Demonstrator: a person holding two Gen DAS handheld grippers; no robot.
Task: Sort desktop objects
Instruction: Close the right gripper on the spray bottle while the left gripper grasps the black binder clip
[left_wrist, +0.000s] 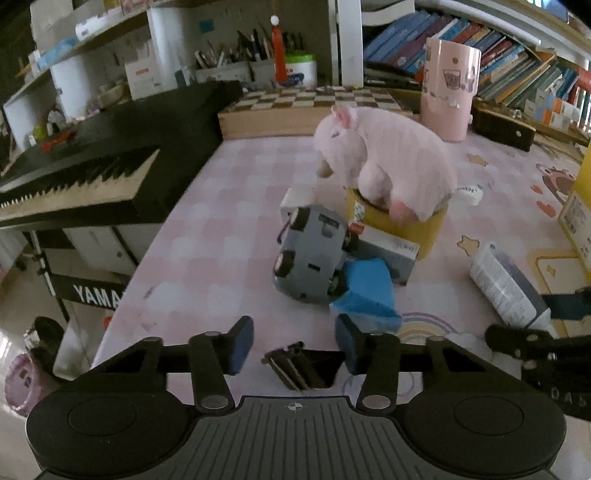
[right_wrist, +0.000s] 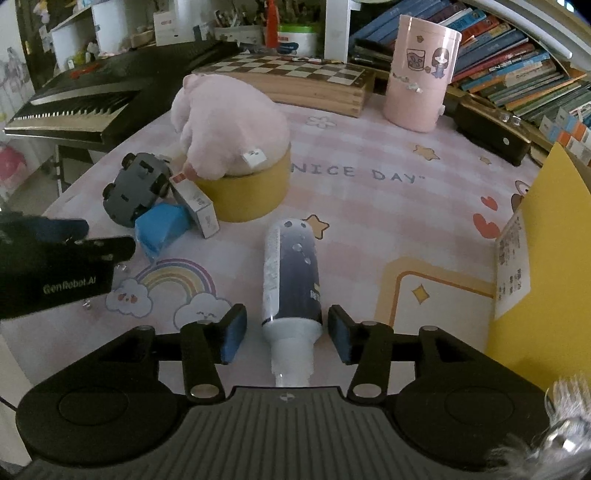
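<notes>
Left gripper (left_wrist: 293, 345): jaws partly apart, nothing between the blue pads; a small dark metal clip (left_wrist: 286, 365) lies on the mat just under them.
Clutter ahead of it: an overturned grey toy car (left_wrist: 312, 254) touching a crumpled blue packet (left_wrist: 369, 291), a white carton (left_wrist: 391, 254) and a yellow round tin (left_wrist: 399, 225) with a pink plush animal (left_wrist: 384, 158) sitting on it.
Right gripper (right_wrist: 287, 338): released, pads either side of the white neck of a dark blue and white tube (right_wrist: 291, 273), not pressing.
Tube axis: lengthwise along the fingers, cap end toward the camera.
Nearer hand: the right, I judge; closing should take it.
</notes>
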